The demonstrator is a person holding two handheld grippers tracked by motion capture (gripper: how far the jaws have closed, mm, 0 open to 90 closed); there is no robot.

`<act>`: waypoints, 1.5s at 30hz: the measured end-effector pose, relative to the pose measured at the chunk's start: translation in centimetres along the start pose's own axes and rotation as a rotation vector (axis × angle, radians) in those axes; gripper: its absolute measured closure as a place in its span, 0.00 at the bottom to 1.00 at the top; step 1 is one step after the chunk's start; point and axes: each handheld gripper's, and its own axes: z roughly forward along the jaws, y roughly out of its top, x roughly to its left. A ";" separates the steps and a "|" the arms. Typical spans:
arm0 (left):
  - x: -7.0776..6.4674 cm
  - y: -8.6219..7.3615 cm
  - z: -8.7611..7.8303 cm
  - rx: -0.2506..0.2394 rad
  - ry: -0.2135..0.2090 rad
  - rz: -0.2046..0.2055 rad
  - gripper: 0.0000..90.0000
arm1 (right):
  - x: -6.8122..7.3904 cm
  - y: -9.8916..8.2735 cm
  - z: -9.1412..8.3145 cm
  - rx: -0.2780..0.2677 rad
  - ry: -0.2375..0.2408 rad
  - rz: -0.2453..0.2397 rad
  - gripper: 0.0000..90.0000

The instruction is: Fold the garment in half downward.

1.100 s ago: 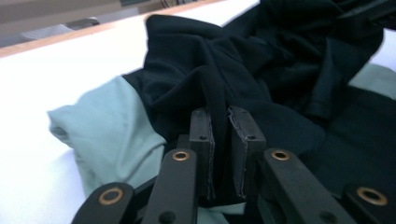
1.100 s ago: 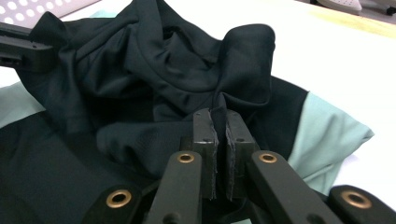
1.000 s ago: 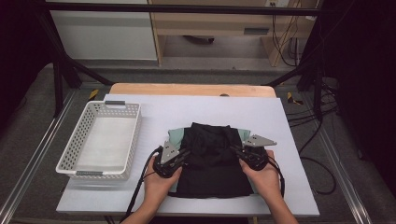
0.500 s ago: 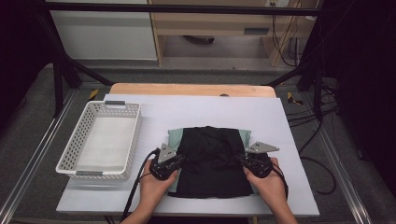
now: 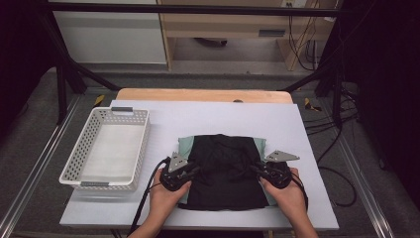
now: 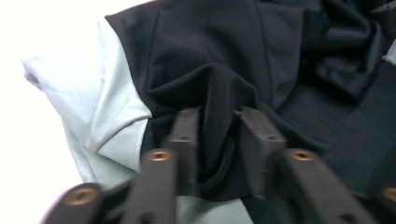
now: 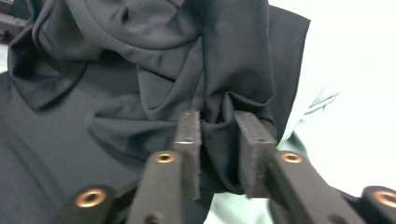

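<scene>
A black garment [image 5: 225, 171] with pale mint-green sleeves is seen on a white table [image 5: 213, 116] edged in light wood. A white basket [image 5: 106, 148] is patterned with small perforations. Both grippers' jaws are black, studded with copper-coloured rivets.

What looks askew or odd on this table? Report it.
Nothing is spilled or damaged. The black garment is bunched and creased at both side edges, where the left gripper and right gripper, jaws just opening, each have a fold between them. A pale green layer pokes out unevenly beneath. The white basket sits square.
</scene>
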 end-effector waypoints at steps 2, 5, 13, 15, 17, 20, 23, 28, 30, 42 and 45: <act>-0.3 0.2 -0.1 -0.016 0.010 0.004 0.58 | 0.0 0.2 -0.1 -0.004 -0.005 0.003 0.65; -0.5 0.7 -0.3 -0.069 -0.003 -0.003 0.44 | 0.2 0.4 -0.2 -0.022 -0.030 -0.006 0.50; -0.5 2.2 -1.4 -0.128 0.007 0.007 0.33 | 0.5 0.7 -0.3 -0.030 -0.037 0.006 0.25; -0.5 2.5 -1.7 -0.136 0.016 0.011 0.33 | 0.5 0.9 -0.5 -0.035 -0.034 0.007 0.22; -0.3 2.7 -1.9 -0.138 0.021 0.007 0.33 | 0.5 1.1 -0.7 -0.047 -0.032 0.022 0.21; 0.1 3.4 -1.9 -0.131 0.023 0.009 0.34 | 0.6 1.5 -0.8 -0.055 -0.030 0.018 0.21; 0.6 4.5 -1.2 -0.107 0.013 0.034 0.34 | 0.7 2.4 -0.8 -0.066 -0.033 0.006 0.22; 1.4 6.3 0.5 -0.075 0.014 0.052 0.37 | 0.3 4.7 -0.3 -0.080 -0.042 -0.019 0.31; 1.7 6.8 1.4 -0.052 0.021 0.060 0.37 | 0.1 5.5 0.0 -0.080 -0.045 -0.021 0.38; 2.8 5.2 4.2 0.050 -0.018 0.035 0.52 | -0.8 6.3 2.7 -0.052 -0.043 0.003 0.59; 2.4 4.8 4.0 0.051 -0.024 0.038 0.65 | -0.7 6.0 2.5 -0.052 -0.041 0.000 0.67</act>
